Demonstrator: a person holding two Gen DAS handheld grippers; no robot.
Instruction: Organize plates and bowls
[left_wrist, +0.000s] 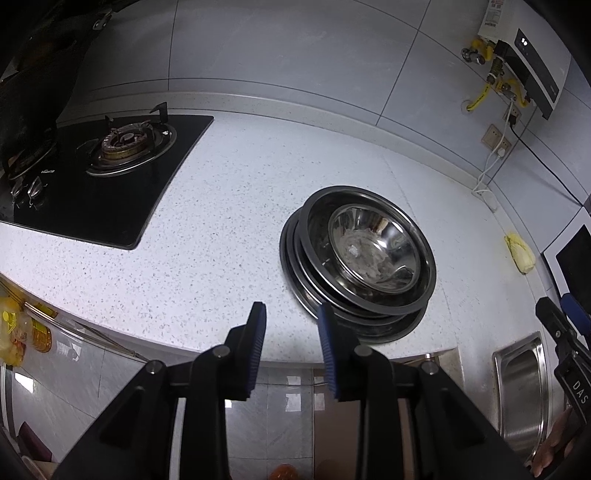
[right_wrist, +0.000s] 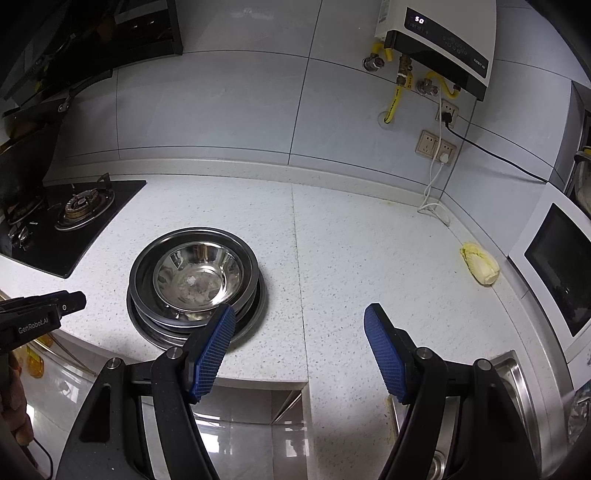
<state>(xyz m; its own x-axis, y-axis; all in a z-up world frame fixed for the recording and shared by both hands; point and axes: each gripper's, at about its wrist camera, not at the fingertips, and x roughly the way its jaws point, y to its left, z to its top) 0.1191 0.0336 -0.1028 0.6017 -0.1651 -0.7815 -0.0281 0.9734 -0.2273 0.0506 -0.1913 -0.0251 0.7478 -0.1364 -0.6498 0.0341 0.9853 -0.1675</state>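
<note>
Both fisheye views are evenly, coolly lit and sharp in the centre. Straight lines bow, and corners fall black. The steel bowl (left_wrist: 373, 245) carries bright glare; the speckled surface (right_wrist: 351, 258) shows soft shadows.

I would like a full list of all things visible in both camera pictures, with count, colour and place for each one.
round stainless steel plates: a stack, exact count unclear, silver, on the counter, right of the stove
shiny steel bowl: one, silver, on top of the stack
speckled white stone counter: one
black glass gas stove: one, left end of counter
pale yellow cabbage: one, counter, far right
white wall water heater: one, on the tiled wall
steel sink: one, silver, right of counter
white oven with dark door: one, far right
left tongs: black, blue pads, open, empty
right tongs: black, blue pads, open, empty
</note>
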